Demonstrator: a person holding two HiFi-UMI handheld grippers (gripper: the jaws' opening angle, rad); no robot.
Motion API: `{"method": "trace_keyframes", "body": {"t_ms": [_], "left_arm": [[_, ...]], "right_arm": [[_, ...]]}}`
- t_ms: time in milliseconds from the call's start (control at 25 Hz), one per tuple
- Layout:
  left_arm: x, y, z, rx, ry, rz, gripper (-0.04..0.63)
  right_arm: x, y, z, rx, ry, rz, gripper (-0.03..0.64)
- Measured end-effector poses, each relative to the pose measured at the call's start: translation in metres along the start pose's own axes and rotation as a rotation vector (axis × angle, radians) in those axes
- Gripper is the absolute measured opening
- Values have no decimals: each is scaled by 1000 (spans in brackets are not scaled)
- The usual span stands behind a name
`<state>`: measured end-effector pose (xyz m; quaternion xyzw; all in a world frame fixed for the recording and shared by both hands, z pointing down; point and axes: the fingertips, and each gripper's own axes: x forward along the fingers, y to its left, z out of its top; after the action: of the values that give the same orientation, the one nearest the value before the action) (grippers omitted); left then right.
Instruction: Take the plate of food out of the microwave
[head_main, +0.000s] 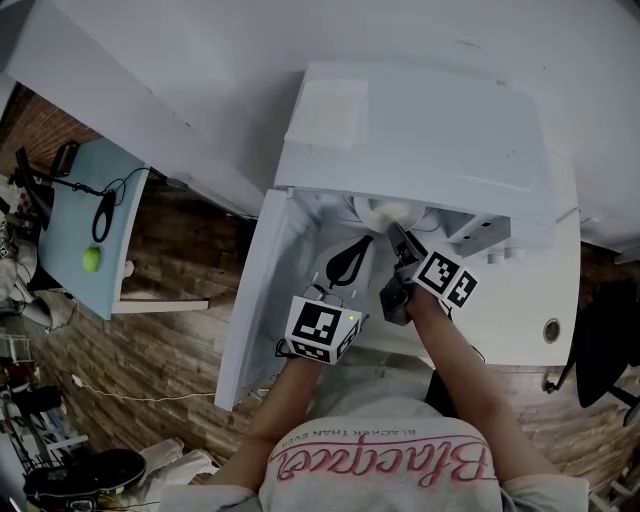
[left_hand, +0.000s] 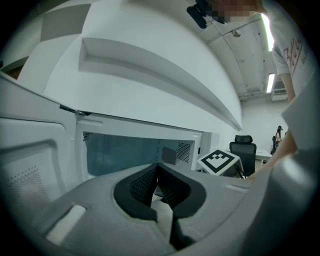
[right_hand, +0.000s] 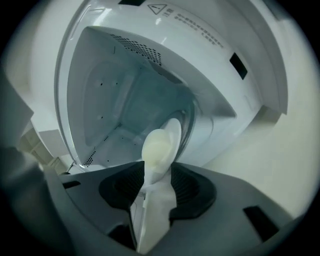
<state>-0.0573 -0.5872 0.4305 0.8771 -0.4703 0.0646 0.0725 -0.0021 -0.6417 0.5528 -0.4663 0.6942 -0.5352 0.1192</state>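
From the head view, a white microwave stands on a white table with its door swung open to the left; a person leans in with both arms, and the plate of food shows as a pale round shape just inside the opening; the left hand-held gripper and the right hand-held gripper both point into the cavity, side by side, the right one nearer the plate. In the left gripper view, the jaws are together at their tips with nothing between them; beyond them lies the bare back wall of the cavity, and the right gripper's marker cube sits just off to the right. In the right gripper view, the picture is tilted, so this gripper looks rolled over; the plate's near rim runs between its jaws, pale food heaped just past the tips, and the pads look to touch the rim on both sides, a narrow hold, though how firm it is I cannot say. The step in hand seems to be the grasp itself, the plate not yet out; the next move likely calls for a sure pinch, then a level pull straight back through the opening so the food stays put.
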Motion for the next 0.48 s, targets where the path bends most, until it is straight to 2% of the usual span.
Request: {"method": "trace_keyframes", "body": {"t_ms": [120,320,480], "left_arm": [[4,2,-1,-1,4,-3,6],[11,4,-4,-6,19,-17,6],[16,4,-7,-7,29,-29,6]], "right_arm": [[4,-3,-1,54,10,2,158],[9,-8,-7,129,36,-45,88],[10,-10,-8,147,52,-80,86]]}}
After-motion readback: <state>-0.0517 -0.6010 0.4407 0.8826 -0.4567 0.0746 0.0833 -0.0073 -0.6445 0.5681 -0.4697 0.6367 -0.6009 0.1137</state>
